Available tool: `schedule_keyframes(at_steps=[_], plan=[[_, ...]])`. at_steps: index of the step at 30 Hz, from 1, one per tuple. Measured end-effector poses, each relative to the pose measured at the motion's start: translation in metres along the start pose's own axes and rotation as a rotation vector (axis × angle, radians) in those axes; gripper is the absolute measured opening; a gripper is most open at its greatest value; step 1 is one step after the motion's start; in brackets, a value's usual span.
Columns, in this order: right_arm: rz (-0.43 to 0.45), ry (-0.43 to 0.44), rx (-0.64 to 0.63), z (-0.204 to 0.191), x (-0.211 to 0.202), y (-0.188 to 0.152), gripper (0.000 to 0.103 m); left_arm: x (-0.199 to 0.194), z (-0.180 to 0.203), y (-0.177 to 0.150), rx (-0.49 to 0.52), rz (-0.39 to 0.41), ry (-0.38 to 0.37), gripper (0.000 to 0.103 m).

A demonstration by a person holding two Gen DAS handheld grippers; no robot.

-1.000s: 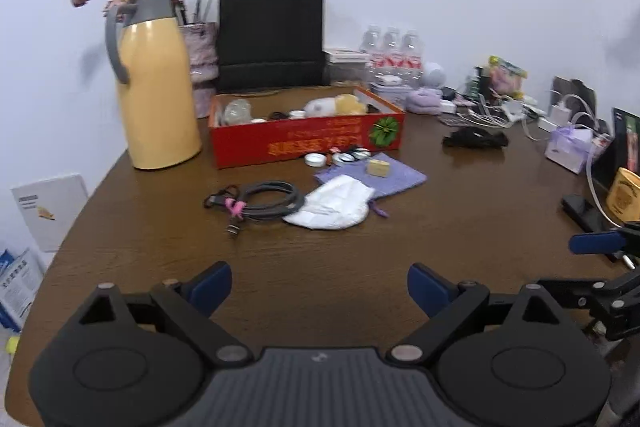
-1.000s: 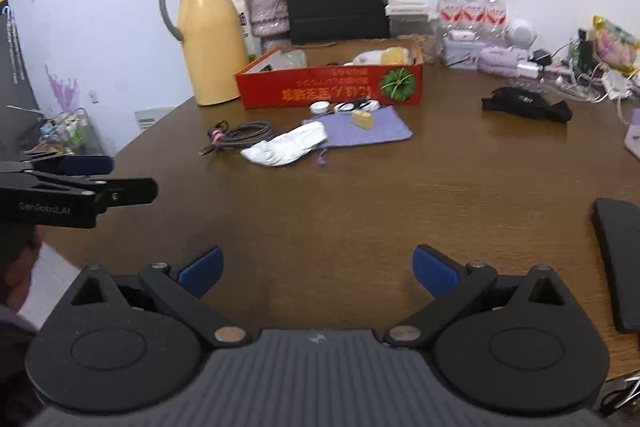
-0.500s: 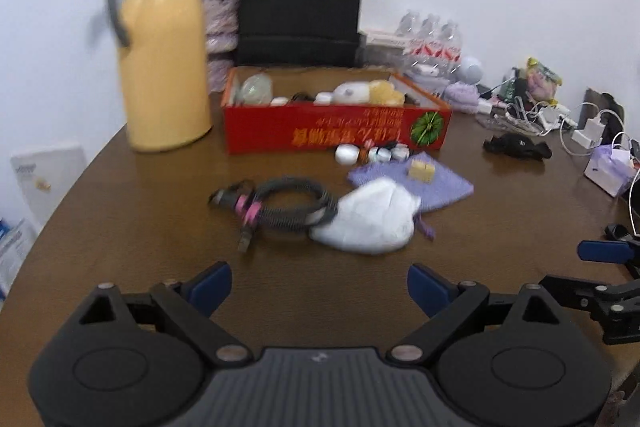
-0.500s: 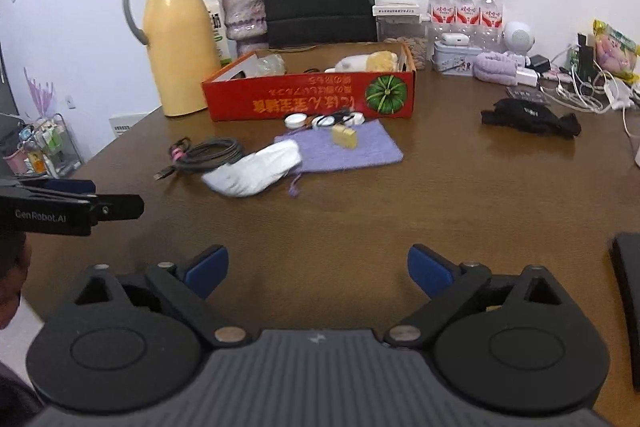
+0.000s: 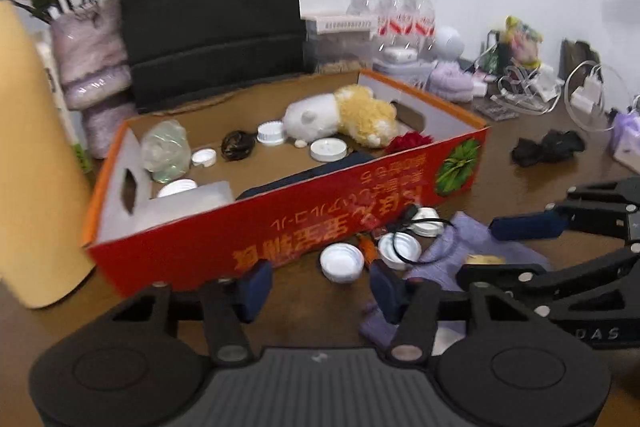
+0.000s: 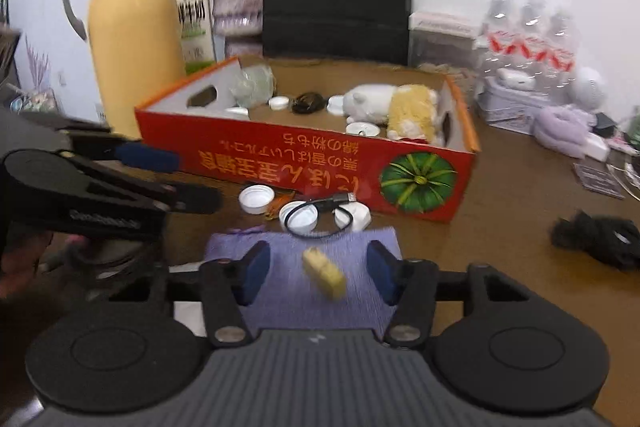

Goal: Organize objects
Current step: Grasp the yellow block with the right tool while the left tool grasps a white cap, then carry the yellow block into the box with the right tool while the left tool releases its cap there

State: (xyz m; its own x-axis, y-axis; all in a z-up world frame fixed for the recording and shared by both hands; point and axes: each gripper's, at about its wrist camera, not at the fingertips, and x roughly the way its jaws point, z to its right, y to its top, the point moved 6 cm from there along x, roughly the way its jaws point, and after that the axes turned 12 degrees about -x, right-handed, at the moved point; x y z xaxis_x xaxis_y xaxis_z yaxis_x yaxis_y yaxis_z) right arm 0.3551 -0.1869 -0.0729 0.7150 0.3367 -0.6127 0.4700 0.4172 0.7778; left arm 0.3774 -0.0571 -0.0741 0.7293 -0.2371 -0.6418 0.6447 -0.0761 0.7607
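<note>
Left wrist view: your left gripper (image 5: pixel 320 285) is now much closer to the red box (image 5: pixel 304 227) than a second ago, when the box sat far across the table (image 5: pixel 520 187). Its jaws, wide then, stand about half apart and are closing, with nothing between them. The box holds a plush toy (image 5: pixel 340 117), a crumpled clear bottle (image 5: pixel 166 151), several white caps (image 5: pixel 328 149) and a dark bundle (image 5: pixel 238 145). A white lid (image 5: pixel 342 262) lies on the table just ahead of the fingers, beside a purple cloth (image 5: pixel 472 247). Your right gripper (image 5: pixel 520 227) reaches in over that cloth.

Right wrist view: your right gripper (image 6: pixel 314 273) has also come close; the cloth (image 6: pixel 304 291), far off before, now lies beneath it. Its jaws are half apart and closing; a small yellow block (image 6: pixel 324 273) sits on the cloth between them, untouched. Beyond lie lids (image 6: pixel 256 199) and a black cable (image 6: pixel 320 209) against the box (image 6: pixel 320 163). A yellow jug (image 6: pixel 132 39) stands left of it. Your left gripper (image 6: pixel 148 155) crosses the left side.
</note>
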Motion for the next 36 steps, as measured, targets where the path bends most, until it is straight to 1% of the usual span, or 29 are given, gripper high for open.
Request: schedule_keyframes(at_steps=[1, 2, 4, 7, 8, 11, 15, 18, 20, 21, 22, 23, 25, 27, 29, 34, 36], plan=[[-0.011, 0.015, 0.019, 0.003, 0.010, -0.001, 0.036, 0.008, 0.000, 0.001, 0.000, -0.008, -0.003, 0.046], [-0.025, 0.032, 0.049, 0.005, 0.018, -0.002, 0.026, 0.015, 0.001, 0.001, 0.003, -0.017, -0.015, 0.046], [-0.033, 0.047, 0.075, 0.007, 0.025, -0.008, 0.025, 0.026, 0.001, -0.002, 0.005, -0.034, -0.028, 0.045], [-0.025, 0.051, 0.067, 0.006, 0.020, -0.014, 0.023, 0.033, 0.000, -0.003, -0.008, -0.038, -0.069, 0.033], [-0.020, 0.049, 0.071, 0.007, 0.020, -0.015, 0.023, 0.033, -0.001, -0.002, -0.013, -0.037, -0.076, 0.025], [-0.008, 0.032, 0.069, 0.005, 0.017, -0.018, 0.022, 0.033, 0.001, -0.002, -0.010, -0.027, -0.082, 0.024], [0.001, 0.007, 0.059, 0.004, 0.015, -0.018, 0.021, 0.030, 0.005, -0.002, 0.011, -0.004, -0.059, 0.024], [0.003, 0.000, 0.061, 0.005, 0.015, -0.018, 0.020, 0.022, 0.006, 0.001, 0.003, 0.016, -0.051, 0.024], [0.006, -0.011, 0.054, 0.005, 0.013, -0.018, 0.020, 0.010, 0.006, 0.002, -0.006, 0.038, -0.028, 0.024], [0.015, -0.018, 0.050, 0.004, 0.012, -0.017, 0.013, 0.002, 0.005, 0.002, -0.014, 0.054, -0.023, 0.024], [0.027, -0.020, 0.048, 0.004, 0.010, -0.016, 0.012, -0.009, 0.004, 0.002, -0.035, 0.071, -0.023, 0.024], [0.036, -0.018, 0.054, 0.004, 0.008, -0.016, 0.012, -0.022, 0.003, 0.000, -0.067, 0.081, -0.024, 0.024], [0.031, -0.066, 0.062, 0.003, -0.003, -0.018, 0.012, -0.053, 0.002, -0.007, -0.103, 0.112, -0.027, 0.024], [0.064, -0.097, 0.049, -0.005, -0.022, -0.021, 0.012, -0.082, 0.004, -0.019, -0.122, 0.135, -0.017, 0.024], [0.091, -0.073, 0.079, -0.014, -0.044, -0.026, 0.012, -0.113, 0.007, -0.039, -0.142, 0.152, -0.015, 0.024], [0.139, -0.036, 0.161, -0.037, -0.110, -0.047, 0.012, -0.167, 0.023, -0.088, -0.185, 0.137, 0.008, 0.024], [0.144, -0.019, 0.167, -0.049, -0.133, -0.056, 0.012, -0.182, 0.031, -0.104, -0.199, 0.118, -0.019, 0.024]])
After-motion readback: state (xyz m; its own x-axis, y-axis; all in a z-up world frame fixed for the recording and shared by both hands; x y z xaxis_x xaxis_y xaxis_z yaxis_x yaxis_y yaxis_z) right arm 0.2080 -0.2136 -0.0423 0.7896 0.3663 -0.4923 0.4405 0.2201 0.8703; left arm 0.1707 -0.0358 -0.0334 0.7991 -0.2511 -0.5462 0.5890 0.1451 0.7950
